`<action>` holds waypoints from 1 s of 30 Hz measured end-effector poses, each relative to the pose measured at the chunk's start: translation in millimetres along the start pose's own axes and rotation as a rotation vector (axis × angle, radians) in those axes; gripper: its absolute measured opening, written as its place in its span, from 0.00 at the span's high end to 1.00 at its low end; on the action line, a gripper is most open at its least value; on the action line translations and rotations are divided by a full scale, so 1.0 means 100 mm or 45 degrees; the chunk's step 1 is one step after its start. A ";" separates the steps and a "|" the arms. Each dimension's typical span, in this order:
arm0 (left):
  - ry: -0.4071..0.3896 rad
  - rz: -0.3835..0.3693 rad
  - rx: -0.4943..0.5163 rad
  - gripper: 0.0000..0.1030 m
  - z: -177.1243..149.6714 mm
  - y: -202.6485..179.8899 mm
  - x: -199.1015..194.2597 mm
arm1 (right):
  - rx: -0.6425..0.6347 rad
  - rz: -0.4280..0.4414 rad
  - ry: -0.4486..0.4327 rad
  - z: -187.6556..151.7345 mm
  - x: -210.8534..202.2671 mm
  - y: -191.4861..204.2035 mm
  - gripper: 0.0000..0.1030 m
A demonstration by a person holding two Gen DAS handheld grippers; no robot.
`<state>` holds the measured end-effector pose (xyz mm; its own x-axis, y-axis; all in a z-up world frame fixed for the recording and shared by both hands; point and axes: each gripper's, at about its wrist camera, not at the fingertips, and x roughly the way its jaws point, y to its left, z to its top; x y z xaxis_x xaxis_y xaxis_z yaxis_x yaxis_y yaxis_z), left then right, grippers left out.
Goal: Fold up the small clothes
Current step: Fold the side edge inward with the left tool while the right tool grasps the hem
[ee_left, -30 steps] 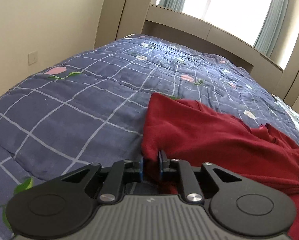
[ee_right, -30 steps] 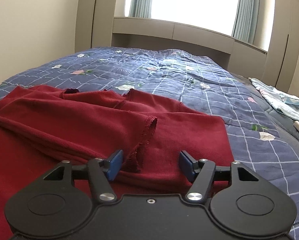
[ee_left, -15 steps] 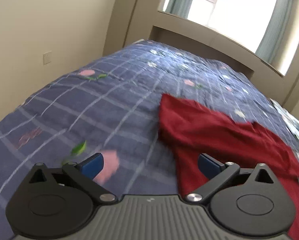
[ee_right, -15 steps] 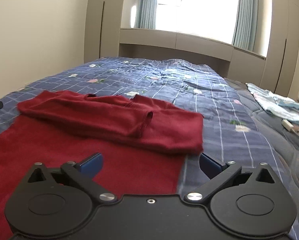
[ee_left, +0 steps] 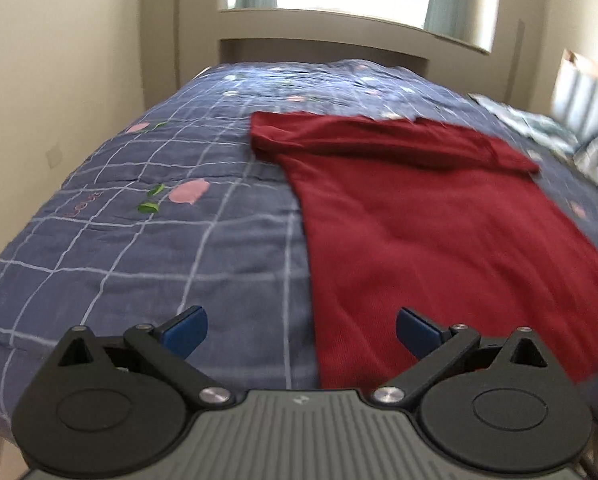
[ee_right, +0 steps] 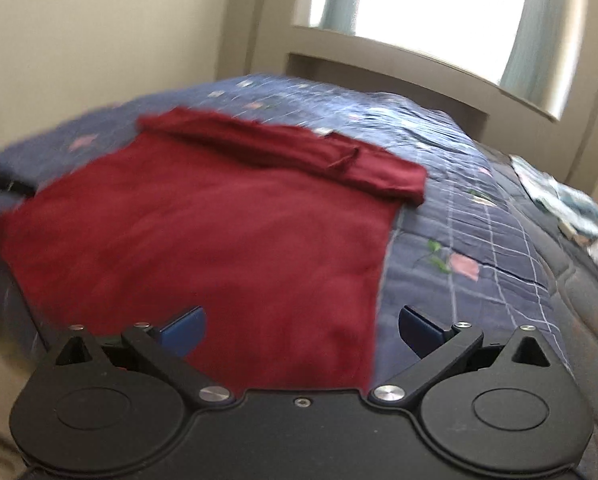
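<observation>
A: The red knit top (ee_left: 439, 220) is lying flat near the bed's foot edge, far end folded into a thick band.

B: Yep, on that quilted blue grid bedspread (ee_left: 179, 248). Left tongs (ee_left: 301, 326) and right tongs (ee_right: 302, 326) both gape wide, empty.

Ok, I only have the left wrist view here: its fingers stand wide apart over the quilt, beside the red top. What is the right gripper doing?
Observer: The right gripper is open as well, with nothing between its fingers. It hangs over the near right part of the red top, which lies flat on the quilt.
Operator: Is the folded band at the far end tidy on that side?
Observer: In the right wrist view a sleeve cuff lies on top of that band, a little short of its right end.
</observation>
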<state>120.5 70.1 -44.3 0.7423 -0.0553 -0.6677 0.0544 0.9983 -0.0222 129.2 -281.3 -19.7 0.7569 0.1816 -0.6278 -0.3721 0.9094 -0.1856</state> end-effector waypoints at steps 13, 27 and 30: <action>-0.103 0.014 0.372 0.00 -0.33 -0.58 -0.43 | -0.210 -0.011 0.006 -0.37 -0.32 0.47 0.03; -0.081 -0.164 0.604 0.00 -0.41 -0.99 -0.38 | -0.438 -0.006 -0.164 -0.34 -0.20 0.75 0.39; -0.066 -0.250 0.635 0.00 -0.46 -1.11 -0.35 | -0.461 0.029 -0.175 -0.29 -0.20 0.77 0.69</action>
<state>58.0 -38.3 -52.4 0.7173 -0.2538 -0.6489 0.4969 0.8392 0.2211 69.6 -225.9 -43.5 0.8021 0.2706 -0.5324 -0.5365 0.7181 -0.4433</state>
